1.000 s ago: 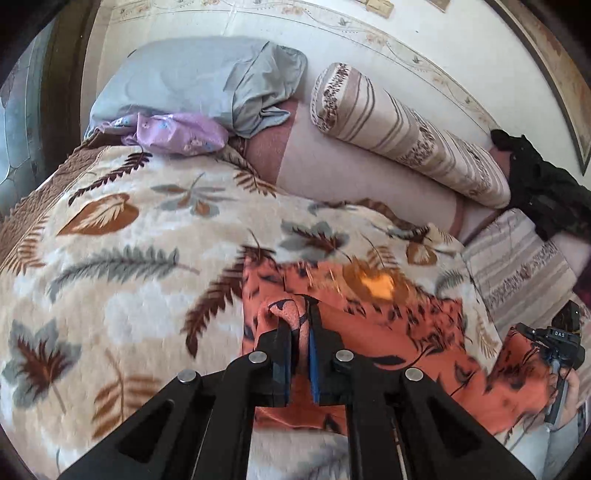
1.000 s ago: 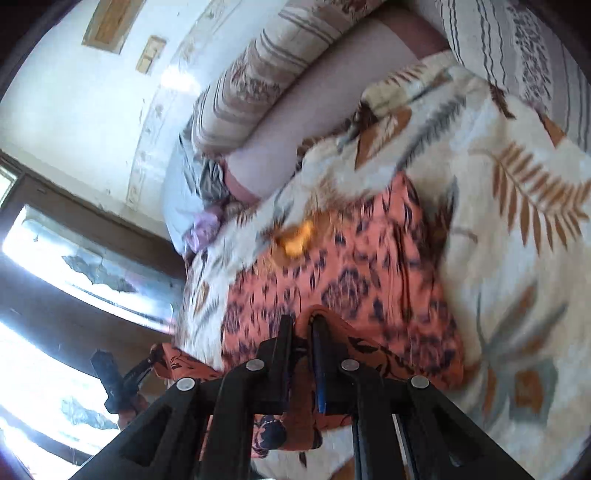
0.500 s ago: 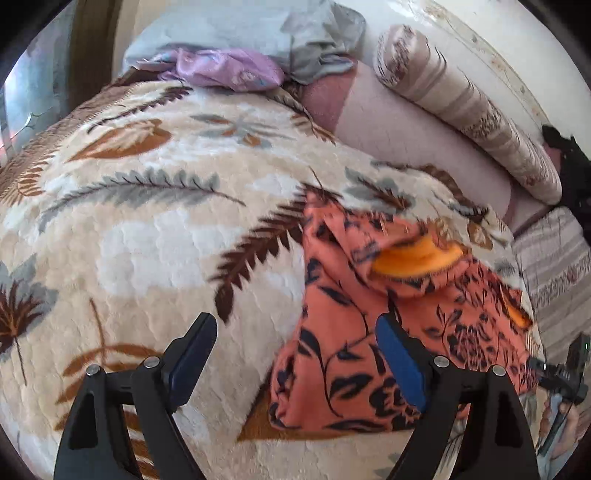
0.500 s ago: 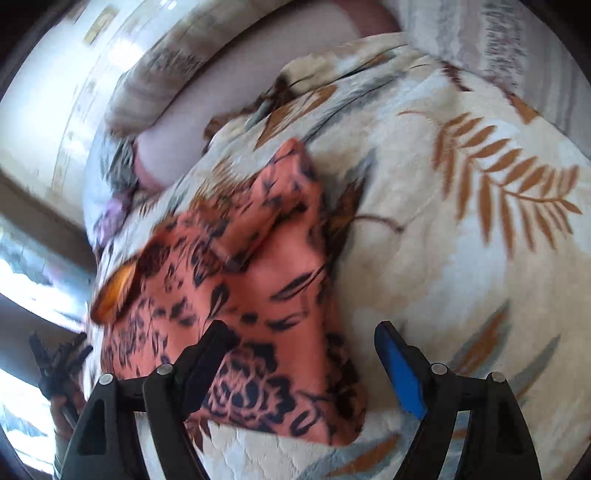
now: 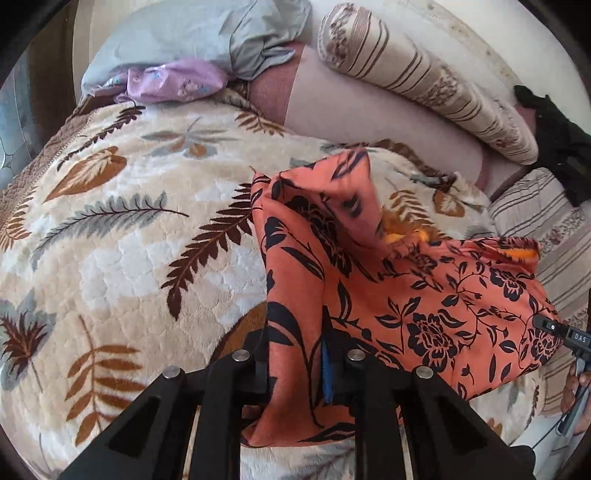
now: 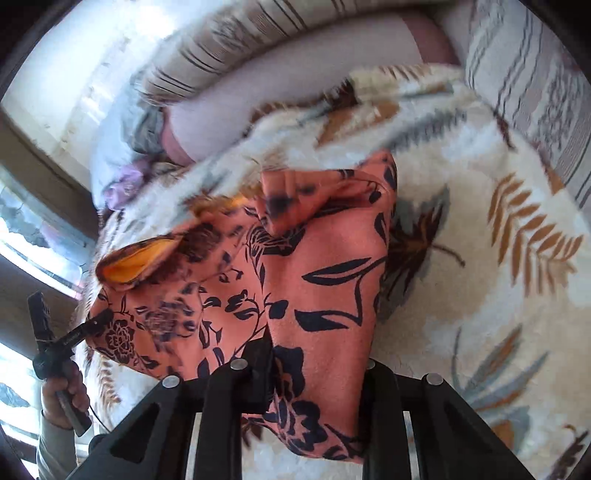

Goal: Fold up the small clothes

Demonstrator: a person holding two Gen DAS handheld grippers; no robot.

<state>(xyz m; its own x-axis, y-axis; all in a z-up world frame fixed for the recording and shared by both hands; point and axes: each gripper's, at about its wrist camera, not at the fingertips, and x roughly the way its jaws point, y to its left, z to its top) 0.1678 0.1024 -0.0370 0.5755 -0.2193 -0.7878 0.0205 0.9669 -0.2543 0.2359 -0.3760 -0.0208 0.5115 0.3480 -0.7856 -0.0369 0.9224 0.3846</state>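
Half a second ago both claws were spread wide over the cloth; now our left gripper [image 5: 295,354] and right gripper [image 6: 317,369] are closing, each with a fold of the orange floral garment [image 5: 406,295] bunched between its fingers and already pinched. It's lying rumpled on the leaf-print blanket [image 5: 122,258], one corner flipped up. Further back we've got a striped bolster [image 5: 424,81], a grey pillow [image 5: 192,33] and a purple cloth [image 5: 173,79] by it.
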